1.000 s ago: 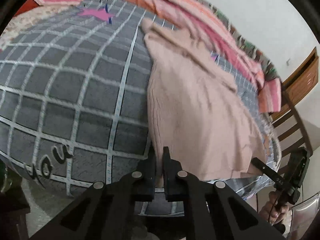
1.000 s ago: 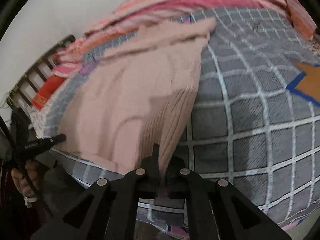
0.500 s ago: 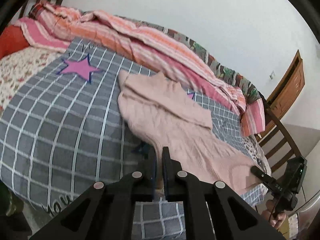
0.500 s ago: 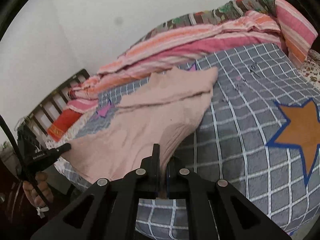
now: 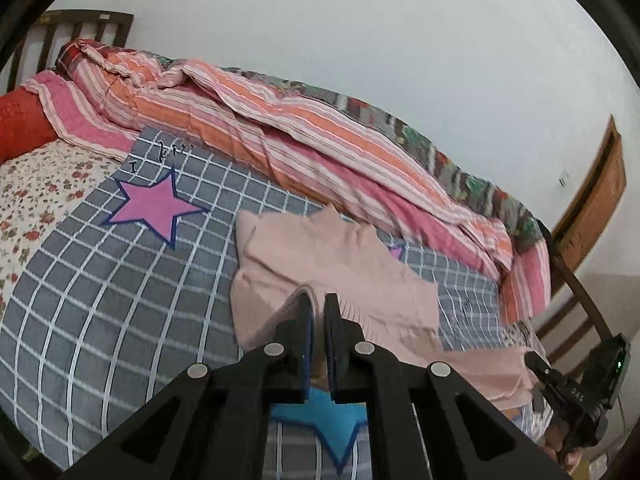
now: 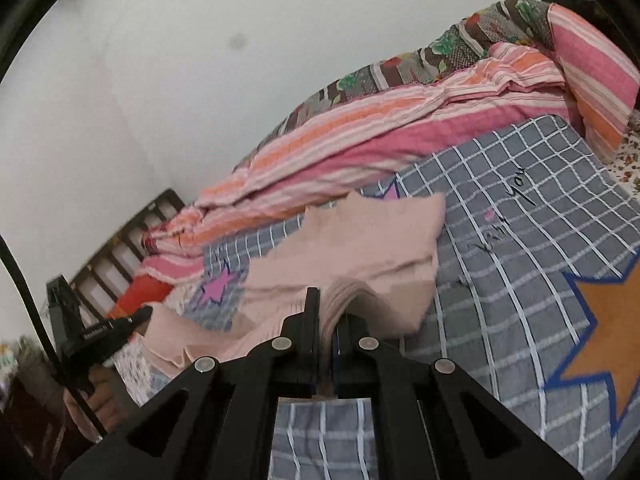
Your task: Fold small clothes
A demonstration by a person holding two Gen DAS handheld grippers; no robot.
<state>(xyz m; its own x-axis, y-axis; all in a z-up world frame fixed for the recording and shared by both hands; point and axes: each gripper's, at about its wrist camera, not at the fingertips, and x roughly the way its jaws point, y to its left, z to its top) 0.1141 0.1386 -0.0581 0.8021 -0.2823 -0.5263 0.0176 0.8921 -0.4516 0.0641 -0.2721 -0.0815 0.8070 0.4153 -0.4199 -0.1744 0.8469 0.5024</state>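
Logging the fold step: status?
Left gripper and right gripper shut on sweater hem, lifted off quilt. Nothing in the way.

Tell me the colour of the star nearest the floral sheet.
Pink with a dark blue outline, star; clearest in the left wrist view.

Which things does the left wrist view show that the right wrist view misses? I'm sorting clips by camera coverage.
Only the left wrist view shows the blue star under the lifted hem and a wooden door.

Only the right wrist view shows the orange star.

Both show the pink sweater, its hem clamped by the left gripper and the right gripper, the checked blanket and the striped quilt.
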